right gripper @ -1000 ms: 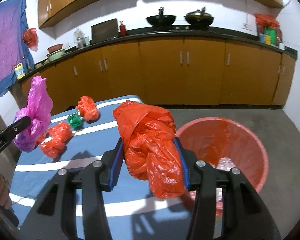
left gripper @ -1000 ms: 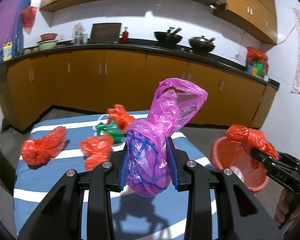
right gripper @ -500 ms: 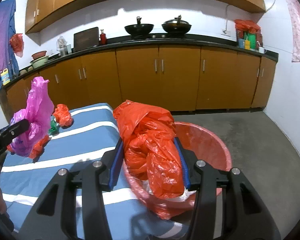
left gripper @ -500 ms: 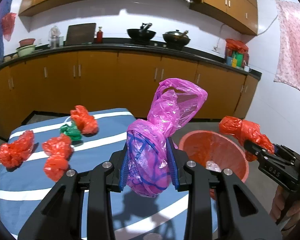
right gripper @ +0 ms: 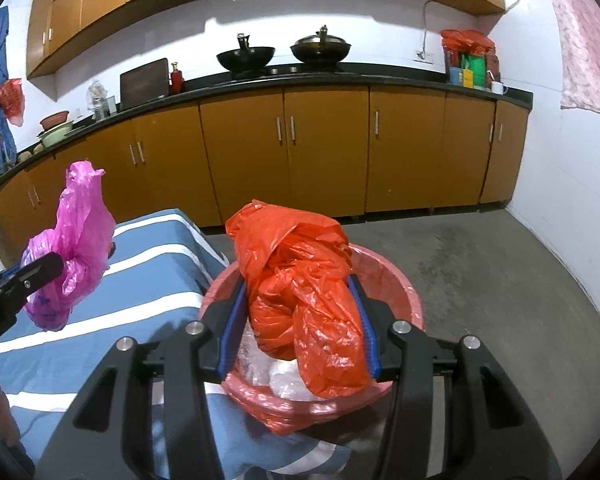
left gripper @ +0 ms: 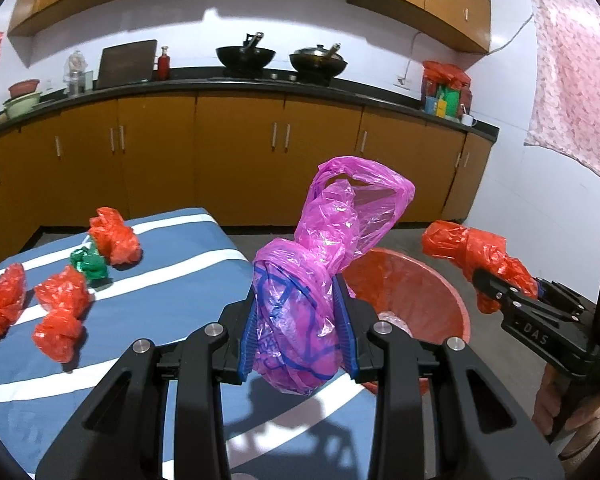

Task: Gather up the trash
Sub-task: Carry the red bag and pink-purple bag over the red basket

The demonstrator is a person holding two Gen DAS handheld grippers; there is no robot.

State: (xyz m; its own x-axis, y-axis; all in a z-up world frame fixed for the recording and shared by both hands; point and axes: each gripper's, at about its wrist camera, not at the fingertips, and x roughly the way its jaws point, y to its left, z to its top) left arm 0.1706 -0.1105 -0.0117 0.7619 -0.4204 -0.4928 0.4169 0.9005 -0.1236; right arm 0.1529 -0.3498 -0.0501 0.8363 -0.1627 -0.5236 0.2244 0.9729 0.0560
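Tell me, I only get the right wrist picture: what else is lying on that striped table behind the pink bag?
Observer: Three crumpled red bags and a small green bag lie on the striped table, seen from the left wrist.
Visitor: Is the pink one really gripped?
Observer: Yes, the left gripper is shut on the pink bag; blue print shows on its lower half.
Visitor: And my orange bag, from the other side?
Observer: The right gripper clamps the orange bag, which hangs at the red basin's far edge.
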